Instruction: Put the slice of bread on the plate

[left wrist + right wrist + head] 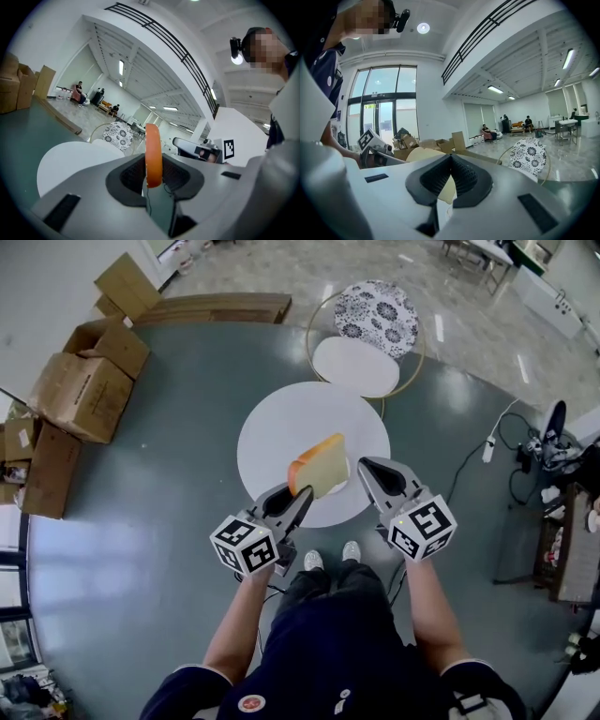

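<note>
Round white counter [281, 423] sits mid-floor, straight ahead of the person. Cardboard boxes [84, 390] are well left of the counter. Floral-backed chair [375, 320] is just past the counter's far edge. Left gripper [304, 491] is over the counter's near edge, jaws clenched on the slice of bread [321, 465]. The slice stands on edge with its orange crust facing the left gripper view, held above the counter's near half and not touching it. Right gripper [365, 464] is just right of the bread, jaws clamped together with nothing between them.
</note>
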A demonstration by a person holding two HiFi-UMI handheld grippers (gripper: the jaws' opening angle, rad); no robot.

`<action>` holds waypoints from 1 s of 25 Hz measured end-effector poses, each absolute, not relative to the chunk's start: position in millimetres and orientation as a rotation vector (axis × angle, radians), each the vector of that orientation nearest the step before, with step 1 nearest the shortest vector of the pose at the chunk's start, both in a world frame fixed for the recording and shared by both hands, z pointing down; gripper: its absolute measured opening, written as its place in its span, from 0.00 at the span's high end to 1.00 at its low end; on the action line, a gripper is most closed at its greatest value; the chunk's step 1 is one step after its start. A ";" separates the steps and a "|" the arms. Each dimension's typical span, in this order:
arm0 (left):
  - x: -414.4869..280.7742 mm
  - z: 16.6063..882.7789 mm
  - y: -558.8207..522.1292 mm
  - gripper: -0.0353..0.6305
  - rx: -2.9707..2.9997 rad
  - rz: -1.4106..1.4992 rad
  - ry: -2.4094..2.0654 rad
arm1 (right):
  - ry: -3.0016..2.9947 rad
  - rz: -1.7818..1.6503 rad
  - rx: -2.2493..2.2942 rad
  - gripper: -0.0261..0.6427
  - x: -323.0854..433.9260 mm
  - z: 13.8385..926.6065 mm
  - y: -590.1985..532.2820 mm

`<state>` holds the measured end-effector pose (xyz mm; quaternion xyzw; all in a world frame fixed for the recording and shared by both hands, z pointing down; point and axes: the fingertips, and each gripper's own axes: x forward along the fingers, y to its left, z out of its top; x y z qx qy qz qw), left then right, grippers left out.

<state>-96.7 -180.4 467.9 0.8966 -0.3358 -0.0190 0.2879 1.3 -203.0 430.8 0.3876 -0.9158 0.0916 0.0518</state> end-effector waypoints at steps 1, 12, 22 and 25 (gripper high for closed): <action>-95.9 470.6 -180.5 0.80 2.377 -0.054 -0.900 | -2.786 0.290 1.170 0.95 2.0 434.6 -204.6; -80.9 540.6 -185.6 0.80 2.183 0.005 -0.892 | -2.729 0.374 1.079 0.95 7.4 490.9 -212.7; -65.7 609.6 -203.5 0.80 2.068 0.032 -0.859 | -2.637 0.524 1.076 0.95 11.0 552.0 -223.3; -64.4 627.6 -216.4 0.80 2.037 0.036 -0.858 | -2.616 0.551 1.070 0.95 11.3 562.8 -228.0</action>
